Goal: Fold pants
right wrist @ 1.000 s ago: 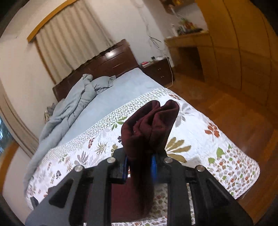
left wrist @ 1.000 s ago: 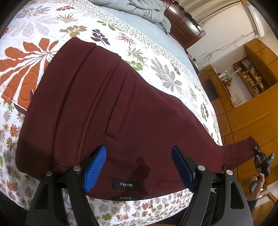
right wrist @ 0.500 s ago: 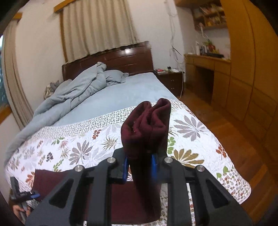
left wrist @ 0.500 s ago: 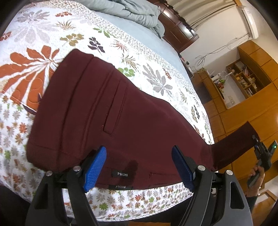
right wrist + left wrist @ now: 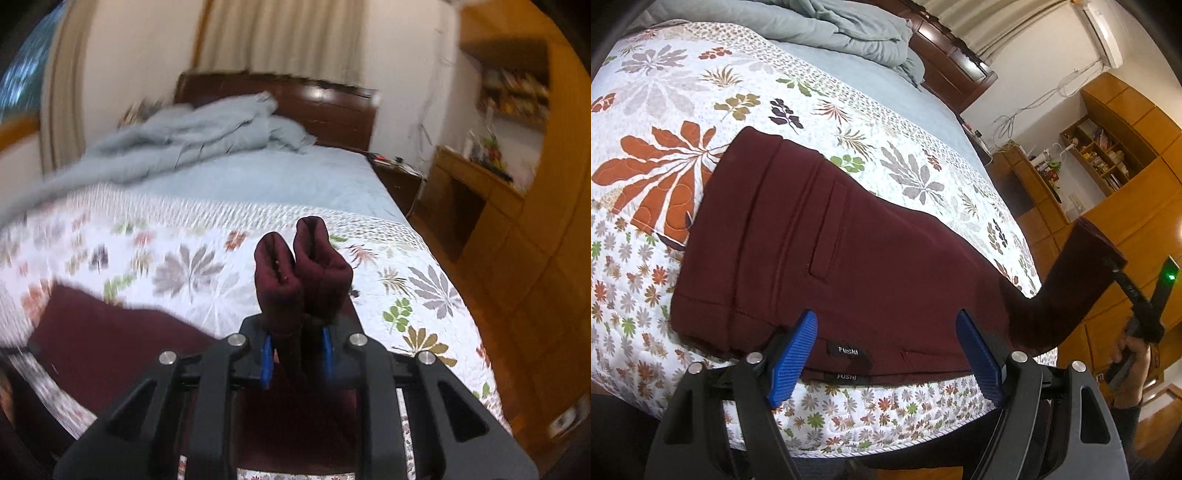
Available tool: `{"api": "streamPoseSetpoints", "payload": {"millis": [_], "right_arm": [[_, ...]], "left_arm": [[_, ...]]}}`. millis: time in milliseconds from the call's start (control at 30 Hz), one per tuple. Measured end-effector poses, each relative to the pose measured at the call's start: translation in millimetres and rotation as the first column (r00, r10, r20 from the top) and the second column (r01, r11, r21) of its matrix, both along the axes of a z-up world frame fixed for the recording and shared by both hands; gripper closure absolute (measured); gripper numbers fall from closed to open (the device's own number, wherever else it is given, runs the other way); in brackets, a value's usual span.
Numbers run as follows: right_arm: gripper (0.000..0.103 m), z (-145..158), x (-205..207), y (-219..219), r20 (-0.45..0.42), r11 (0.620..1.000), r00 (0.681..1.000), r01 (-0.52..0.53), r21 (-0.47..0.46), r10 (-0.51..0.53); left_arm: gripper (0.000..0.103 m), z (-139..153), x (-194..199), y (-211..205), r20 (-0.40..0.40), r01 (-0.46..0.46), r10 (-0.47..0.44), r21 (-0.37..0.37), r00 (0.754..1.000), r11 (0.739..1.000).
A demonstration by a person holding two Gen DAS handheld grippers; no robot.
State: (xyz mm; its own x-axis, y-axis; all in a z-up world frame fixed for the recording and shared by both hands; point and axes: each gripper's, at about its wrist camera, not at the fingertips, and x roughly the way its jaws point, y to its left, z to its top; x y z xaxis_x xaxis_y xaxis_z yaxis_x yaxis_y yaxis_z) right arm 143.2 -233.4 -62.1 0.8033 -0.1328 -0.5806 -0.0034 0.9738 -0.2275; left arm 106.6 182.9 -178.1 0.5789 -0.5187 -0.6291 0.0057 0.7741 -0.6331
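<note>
In the left wrist view we see the maroon pants [image 5: 827, 254] lying flat on the floral quilt [image 5: 665, 122] at the bed's near edge, waistband with its FUSHI label [image 5: 847, 350] toward us, and our left gripper [image 5: 886, 354] hangs over that waistband with blue pads [image 5: 792, 356] spread wide, gripping nothing, while off to the right the leg ends rise off the bed into the right gripper [image 5: 1115, 267]. In the right wrist view, blurry, our right gripper [image 5: 297, 354] has its pads pressed together on the bunched leg cuffs [image 5: 303, 273], which stick up past the fingers above the quilt [image 5: 192, 273], the rest of the pants [image 5: 110, 339] lying lower left
</note>
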Motion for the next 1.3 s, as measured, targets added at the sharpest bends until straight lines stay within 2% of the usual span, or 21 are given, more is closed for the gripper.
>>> {"api": "streamPoseSetpoints", "payload": {"millis": [100, 133, 200, 267, 333, 433, 533, 633, 700, 833, 900, 967, 1000, 1067, 1100, 1200, 1267, 1300], "right_arm": [[0.084, -33.8, 1.2, 46.1, -0.055, 0.988, 0.997, -0.063, -0.143, 0.056], [0.084, -56.2, -0.4, 69.9, -0.087, 0.965, 0.993, -0.102, -0.241, 0.083], [0.084, -87.3, -2.7, 97.0, -0.132, 0.925, 0.985, -0.149, -0.35, 0.109], [0.084, -133.8, -10.0, 128.0, -0.176, 0.822, 0.975, -0.208, -0.53, 0.133], [0.084, -168.8, -18.5, 145.9, -0.211, 0.734, 0.965, -0.254, -0.629, 0.153], [0.084, -202.8, -32.2, 157.7, -0.242, 0.638, 0.954, -0.297, -0.711, 0.176], [0.083, -219.2, -38.6, 158.4, -0.241, 0.577, 0.954, -0.298, -0.76, 0.176], [0.083, -229.1, -40.4, 157.7, -0.255, 0.557, 0.951, -0.31, -0.77, 0.178], [0.083, -231.7, -41.4, 157.2, -0.265, 0.562, 0.948, -0.318, -0.763, 0.177], [0.081, -230.5, -37.3, 151.8, -0.284, 0.599, 0.943, -0.33, -0.73, 0.173], [0.078, -229.6, -35.3, 150.2, -0.287, 0.607, 0.941, -0.335, -0.721, 0.179], [0.072, -223.4, -34.8, 148.7, -0.286, 0.638, 0.939, -0.339, -0.691, 0.189], [0.062, -216.0, -36.4, 147.6, -0.284, 0.66, 0.937, -0.344, -0.668, 0.202], [0.054, -197.0, -42.9, 145.8, -0.273, 0.7, 0.935, -0.352, -0.621, 0.228], [0.053, -184.5, -47.0, 142.6, -0.273, 0.725, 0.931, -0.36, -0.587, 0.242], [0.053, -143.9, -54.4, 118.4, -0.257, 0.831, 0.937, -0.331, -0.446, 0.236], [0.053, -110.9, -49.8, 81.3, -0.224, 0.914, 0.955, -0.258, -0.314, 0.193], [0.053, -93.1, -44.3, 52.6, -0.191, 0.953, 0.971, -0.189, -0.238, 0.145]], "left_arm": [[0.025, -2.0, -0.8, 0.2, -0.003, 0.003, -0.003, -0.006, 1.0, 1.0], [0.025, -3.5, -1.6, 1.1, -0.006, 0.001, -0.001, -0.011, 1.0, 1.0], [0.025, -5.4, -2.9, 2.0, -0.011, 0.0, -0.001, -0.019, 1.0, 1.0], [0.025, -8.6, -4.8, 3.1, -0.017, 0.002, -0.002, -0.028, 1.0, 1.0], [0.025, -11.8, -7.2, 4.6, -0.023, 0.003, -0.003, -0.039, 1.0, 0.999], [0.025, -16.7, -10.3, 7.5, -0.033, 0.001, -0.003, -0.054, 0.999, 0.999], [0.025, -19.2, -10.7, 9.0, -0.036, 0.002, -0.005, -0.064, 0.999, 0.998], [0.025, -19.1, -9.9, 8.8, -0.034, 0.004, -0.007, -0.068, 0.999, 0.998], [0.025, -19.1, -9.8, 8.8, -0.034, 0.005, -0.008, -0.072, 0.999, 0.997], [0.025, -19.7, -9.5, 8.3, -0.035, 0.009, -0.011, -0.072, 0.999, 0.997], [0.025, -19.1, -10.4, 7.2, -0.035, 0.01, -0.012, -0.072, 0.999, 0.997], [0.025, -18.4, -10.6, 6.2, -0.035, 0.011, -0.014, -0.075, 0.999, 0.997], [0.025, -17.7, -10.5, 5.8, -0.034, 0.012, -0.015, -0.075, 0.999, 0.997], [0.025, -16.8, -10.5, 4.1, -0.032, 0.015, -0.018, -0.074, 0.999, 0.997], [0.025, -16.8, -10.1, 3.6, -0.032, 0.016, -0.018, -0.073, 0.999, 0.997], [0.025, -16.4, -10.0, 0.9, -0.032, 0.017, -0.019, -0.076, 0.999, 0.997], [0.025, -15.2, -9.2, -2.4, -0.029, 0.019, -0.022, -0.076, 0.999, 0.997], [0.025, -15.1, -8.5, -4.2, -0.029, 0.021, -0.023, -0.077, 0.999, 0.997]]}}
